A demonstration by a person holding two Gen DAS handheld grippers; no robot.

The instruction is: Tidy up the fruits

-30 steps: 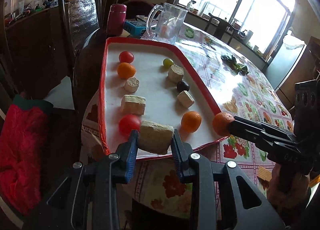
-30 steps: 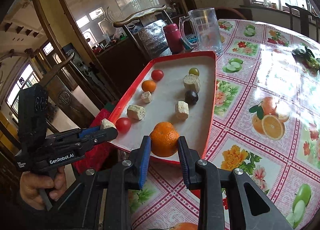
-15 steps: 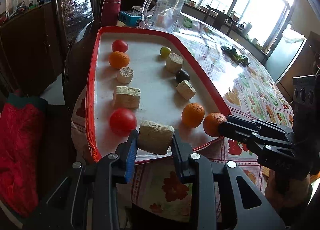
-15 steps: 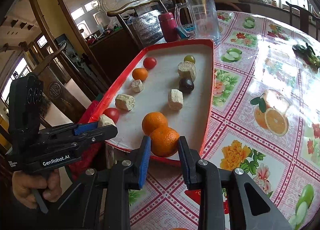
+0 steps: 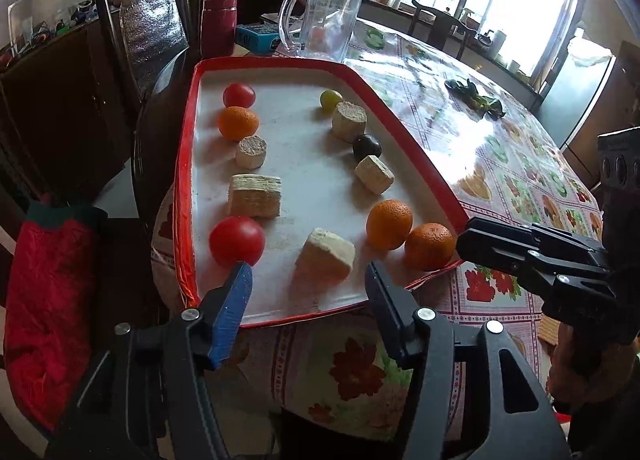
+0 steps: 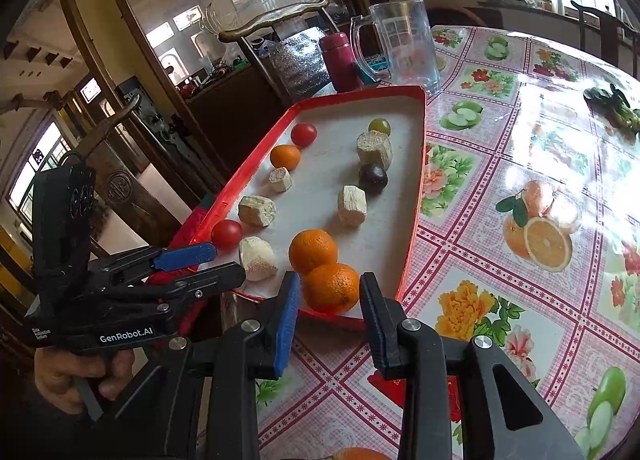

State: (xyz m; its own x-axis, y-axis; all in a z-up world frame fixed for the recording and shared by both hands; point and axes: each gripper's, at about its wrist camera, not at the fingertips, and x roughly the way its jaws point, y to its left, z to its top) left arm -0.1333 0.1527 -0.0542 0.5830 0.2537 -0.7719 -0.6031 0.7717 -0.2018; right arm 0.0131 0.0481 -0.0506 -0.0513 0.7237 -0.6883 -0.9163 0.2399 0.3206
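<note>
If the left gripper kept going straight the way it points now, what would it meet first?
Most likely the pale block lying on the tray, straight ahead of the open left gripper; depth is hard to judge.

Beyond the far end of the bench (image 6: 500,244) (covered in a fruit-print cloth) stand a clear glass mug (image 5: 324,21), a maroon flask (image 5: 218,25) and a blue box (image 5: 256,37), with a wooden chair (image 5: 132,19) left of them.
</note>
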